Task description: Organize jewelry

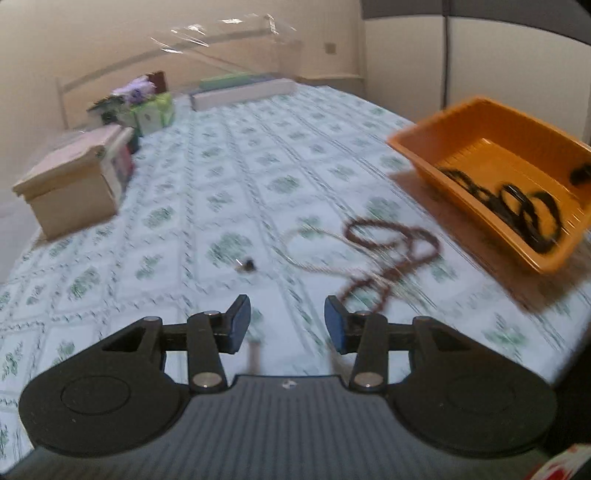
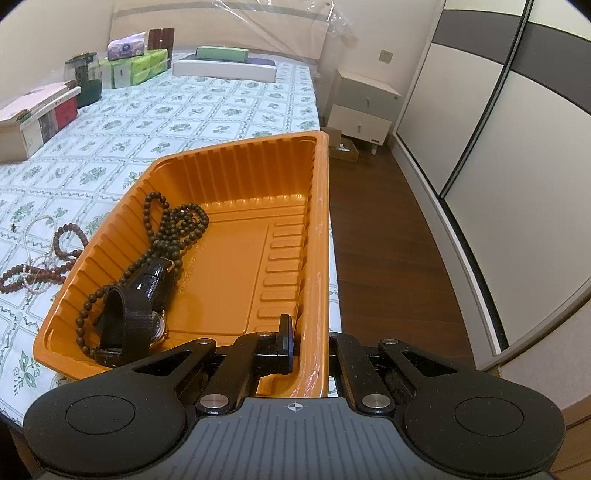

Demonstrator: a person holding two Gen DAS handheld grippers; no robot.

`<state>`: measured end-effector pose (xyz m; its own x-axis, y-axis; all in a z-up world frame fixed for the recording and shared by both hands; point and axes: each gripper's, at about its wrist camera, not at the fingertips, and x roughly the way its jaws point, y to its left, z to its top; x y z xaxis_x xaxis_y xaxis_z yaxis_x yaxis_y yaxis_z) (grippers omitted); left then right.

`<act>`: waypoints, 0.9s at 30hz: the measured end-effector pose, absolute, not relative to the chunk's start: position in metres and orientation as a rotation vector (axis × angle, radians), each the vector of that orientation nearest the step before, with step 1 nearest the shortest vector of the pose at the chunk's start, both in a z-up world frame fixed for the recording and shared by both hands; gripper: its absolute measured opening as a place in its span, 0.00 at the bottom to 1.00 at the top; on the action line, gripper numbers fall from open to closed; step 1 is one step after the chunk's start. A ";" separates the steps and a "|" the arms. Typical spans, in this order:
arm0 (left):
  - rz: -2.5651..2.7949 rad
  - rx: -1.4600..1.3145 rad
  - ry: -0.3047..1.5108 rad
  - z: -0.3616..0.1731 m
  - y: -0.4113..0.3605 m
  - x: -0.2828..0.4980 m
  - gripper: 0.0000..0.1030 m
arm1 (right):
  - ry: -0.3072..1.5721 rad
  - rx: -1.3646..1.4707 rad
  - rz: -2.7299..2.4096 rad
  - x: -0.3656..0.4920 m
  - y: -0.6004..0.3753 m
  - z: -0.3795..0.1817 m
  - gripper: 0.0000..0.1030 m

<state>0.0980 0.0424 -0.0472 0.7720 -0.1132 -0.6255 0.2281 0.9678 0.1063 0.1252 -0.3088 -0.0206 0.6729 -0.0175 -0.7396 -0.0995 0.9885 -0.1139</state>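
Underfoot, so to speak: bed (image 2: pixel 207 110) spread with a pale sheet, green floral motifs in a diamond grid, reaching back to a light headboard (image 2: pixel 221 22) wrapped in clear plastic film. Cream walls behind. Along the bed's far left edge, from the right wrist view: books (image 2: pixel 40 118) stacked flat, dark glass jar (image 2: pixel 85 79), green tissue packs (image 2: pixel 138 68) with a purple tissue box on top, long white box (image 2: pixel 225 70) carrying a green one. Off the bed's right side, dark wood floor (image 2: pixel 388 240), white two-drawer nightstand (image 2: pixel 364 107), sliding wardrobe (image 2: pixel 509 155) in white and grey panels.

Orange tray (image 2: pixel 236 162) set at the bed's right edge, ribbed walls, holding a dark bead necklace (image 2: pixel 173 229) and two black-strapped watches (image 2: pixel 136 310) against its left side. Right gripper (image 2: pixel 310 350) clamped shut on the tray's near right wall, one pad inside, one outside.

Left gripper (image 1: pixel 287 325) hovering over the sheet, jaws parted, nothing between the blue pads (image 1: pixel 240 321). Ahead of it and to the right, loose on the sheet just left of the tray: reddish-brown bead strand (image 1: pixel 391 251) tangled with a pale pearl-like strand (image 1: pixel 306 251). Small dark item (image 1: pixel 246 264) lying apart to their left, too blurred to identify.
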 end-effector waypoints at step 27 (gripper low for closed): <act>-0.118 0.137 0.688 -0.074 0.055 0.174 0.16 | 0.847 -0.153 0.039 0.128 -0.310 -0.023 0.04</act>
